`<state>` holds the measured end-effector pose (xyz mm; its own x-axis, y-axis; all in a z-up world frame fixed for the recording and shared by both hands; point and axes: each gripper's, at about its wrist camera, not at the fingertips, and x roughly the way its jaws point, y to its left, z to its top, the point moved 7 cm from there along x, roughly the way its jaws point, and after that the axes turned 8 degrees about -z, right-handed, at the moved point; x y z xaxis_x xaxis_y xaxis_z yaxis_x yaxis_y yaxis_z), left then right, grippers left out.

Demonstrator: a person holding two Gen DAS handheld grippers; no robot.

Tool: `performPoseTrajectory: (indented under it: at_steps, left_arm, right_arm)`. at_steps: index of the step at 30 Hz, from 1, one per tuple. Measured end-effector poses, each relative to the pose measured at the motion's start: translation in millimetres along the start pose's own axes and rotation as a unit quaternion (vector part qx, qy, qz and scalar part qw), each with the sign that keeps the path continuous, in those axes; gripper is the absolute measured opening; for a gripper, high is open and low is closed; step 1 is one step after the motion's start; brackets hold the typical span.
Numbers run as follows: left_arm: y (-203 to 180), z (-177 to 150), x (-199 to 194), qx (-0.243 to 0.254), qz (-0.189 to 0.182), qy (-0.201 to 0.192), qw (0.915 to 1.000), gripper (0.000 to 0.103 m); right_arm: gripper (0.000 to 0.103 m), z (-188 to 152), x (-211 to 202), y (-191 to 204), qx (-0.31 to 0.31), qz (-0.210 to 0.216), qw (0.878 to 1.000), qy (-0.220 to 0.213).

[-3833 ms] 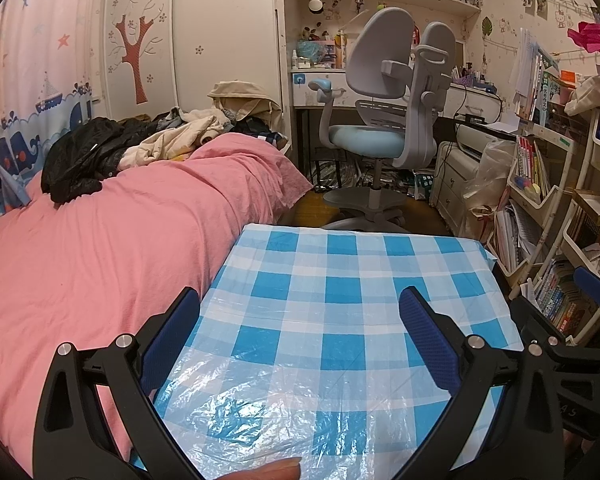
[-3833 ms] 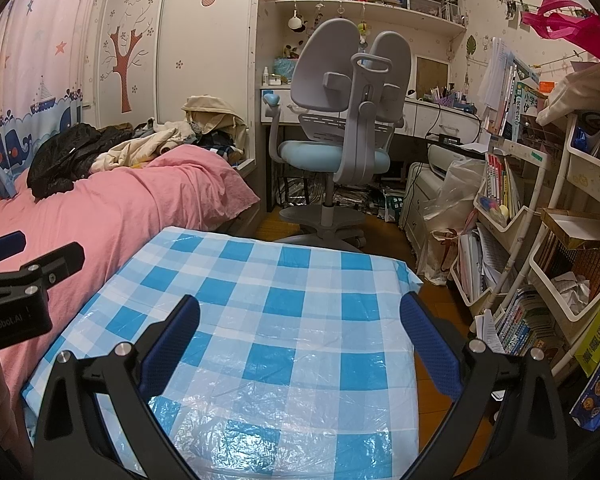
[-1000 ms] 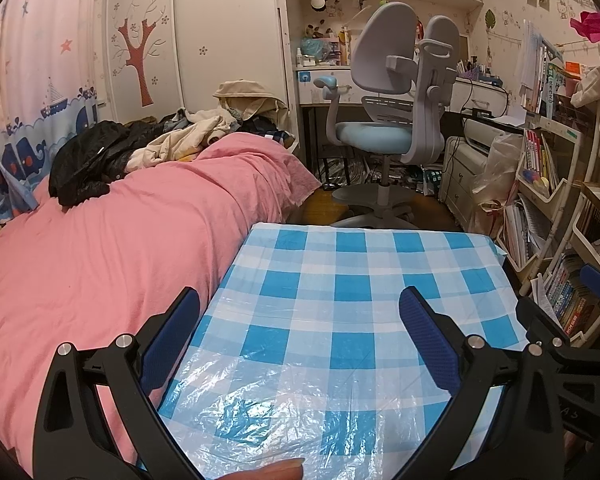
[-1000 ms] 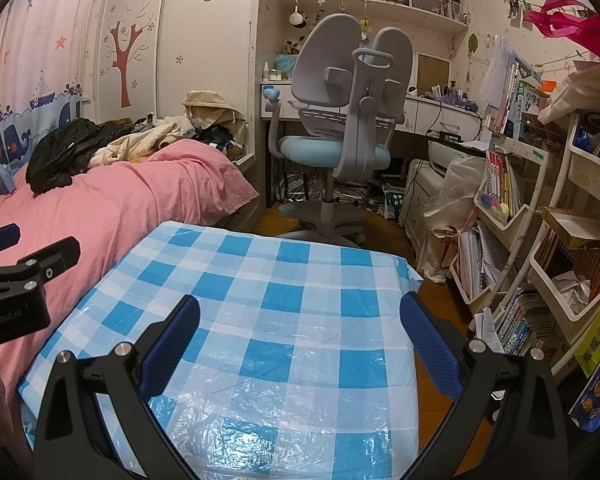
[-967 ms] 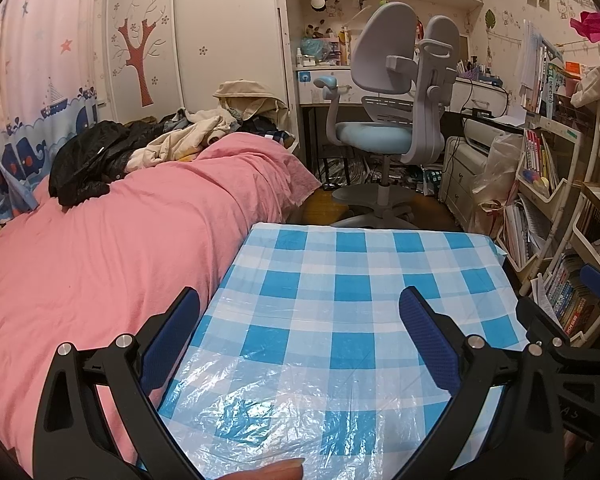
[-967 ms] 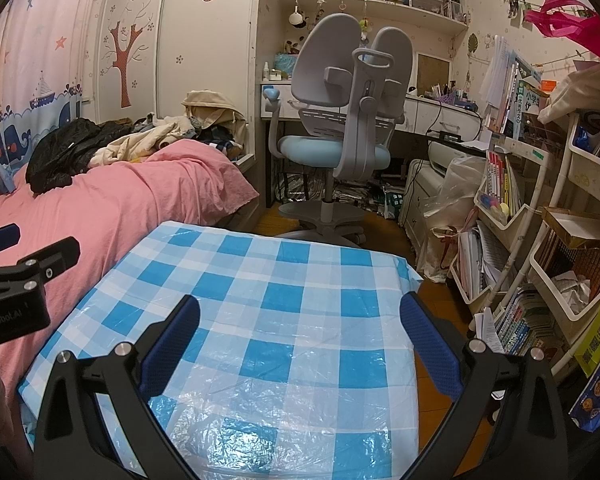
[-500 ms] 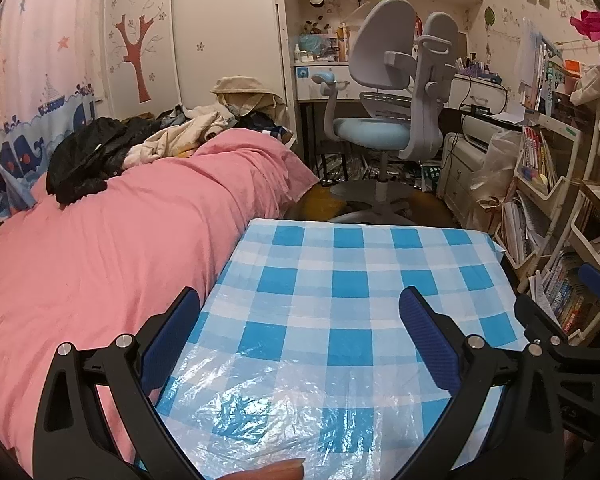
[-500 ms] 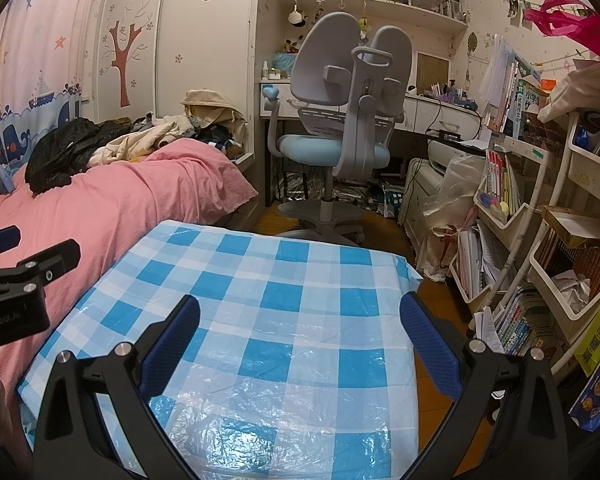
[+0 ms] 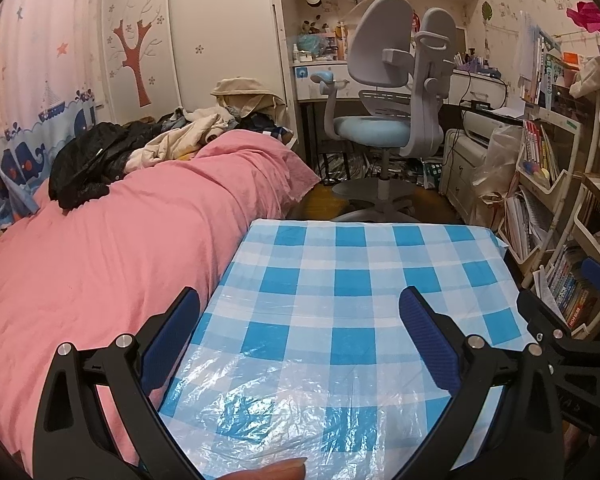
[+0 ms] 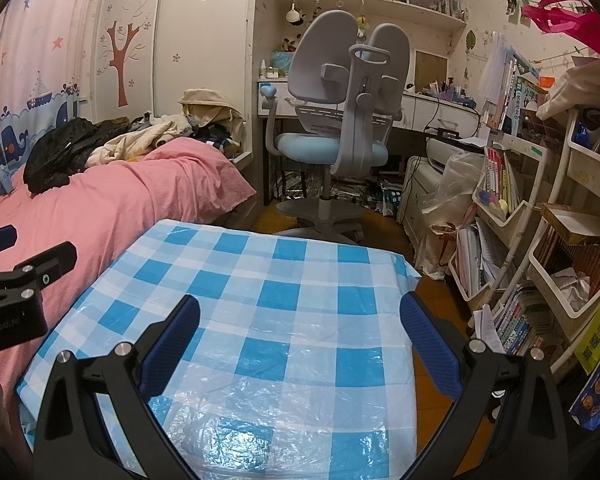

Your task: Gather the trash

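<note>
Both grippers hover side by side above a table point(image 9: 364, 256) covered with a blue and white checked plastic cloth point(image 10: 284, 300). The left gripper point(image 9: 300, 320) has its jaws spread wide, with nothing between them but the cloth below. The right gripper point(image 10: 300, 320) is the same: jaws wide apart and holding nothing. In the left wrist view the right gripper's black frame shows at the right edge; in the right wrist view the left gripper's frame shows at the left edge.

No trash can be made out on the table; the cloth is bare, glossy and wrinkled at the near end. A fingertip point(image 9: 276, 470) shows at the bottom edge of the left wrist view.

To the left of the table, just beside it, is a bed with a pink cover point(image 9: 112, 240), and a heap of clothes point(image 9: 140, 148) lies at its far end. Beyond the table stands a grey swivel chair point(image 10: 340, 120) with a light blue seat, in front of a white desk point(image 10: 432, 112). On the right, white shelves point(image 10: 512, 216) are crammed with books and papers, and a clear plastic bag point(image 10: 452, 188) sits on the floor near them.
</note>
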<state>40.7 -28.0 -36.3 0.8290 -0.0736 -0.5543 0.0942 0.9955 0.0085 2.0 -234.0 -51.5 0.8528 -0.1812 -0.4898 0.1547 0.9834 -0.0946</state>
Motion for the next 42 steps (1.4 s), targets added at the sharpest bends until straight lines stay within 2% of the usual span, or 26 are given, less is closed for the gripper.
performPoseTrajectory:
  at_steps: [42]
  left_arm:
    - [-2.0,0.5,0.2,0.000,0.000,0.001,1.0000,0.096]
  right_arm:
    - [0.096,-0.3,1.9,-2.6,-0.001,-0.001,1.000,0.003]
